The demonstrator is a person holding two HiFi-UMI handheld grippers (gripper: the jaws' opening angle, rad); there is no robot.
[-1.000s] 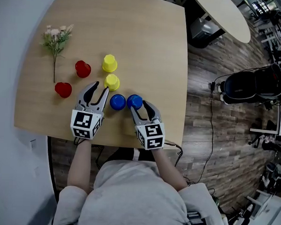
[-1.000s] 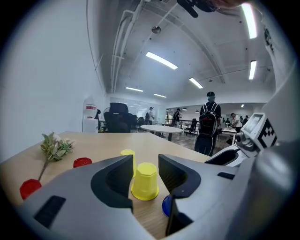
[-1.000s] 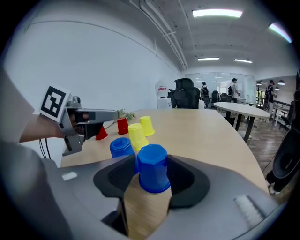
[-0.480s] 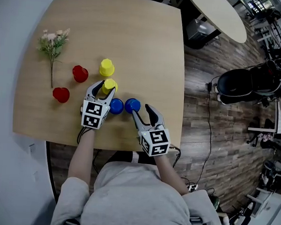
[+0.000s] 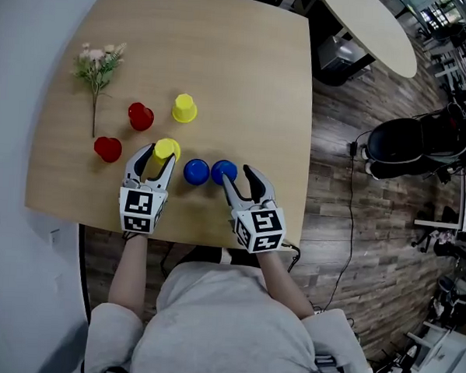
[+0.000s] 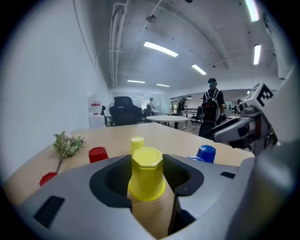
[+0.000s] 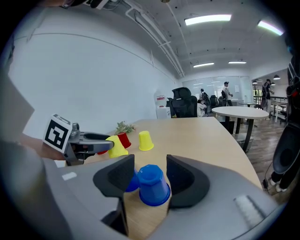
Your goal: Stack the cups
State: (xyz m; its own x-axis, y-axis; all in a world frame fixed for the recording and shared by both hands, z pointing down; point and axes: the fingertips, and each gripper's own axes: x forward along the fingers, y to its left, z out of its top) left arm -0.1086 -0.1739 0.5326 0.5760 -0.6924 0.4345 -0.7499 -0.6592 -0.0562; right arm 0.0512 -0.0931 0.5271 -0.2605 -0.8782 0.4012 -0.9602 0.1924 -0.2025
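As left tongs (image 5: 160, 155) close, yellow cup (image 5: 166, 148) between them, now farther left.

Beside your work | pale-flowered green sprig (image 5: 97, 65) lay on light wooden tabletop (image 5: 239, 65), far left | black office chair (image 5: 418, 145) stood on dark plank floor (image 5: 355, 243), your right | pale oval table (image 5: 373, 33) beyond

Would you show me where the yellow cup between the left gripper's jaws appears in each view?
Head view: yellow cup, left of centre.
Left gripper view: yellow cup, centre foreground.
Right gripper view: yellow cup, left of centre.
Shared landmark: flower sprig.
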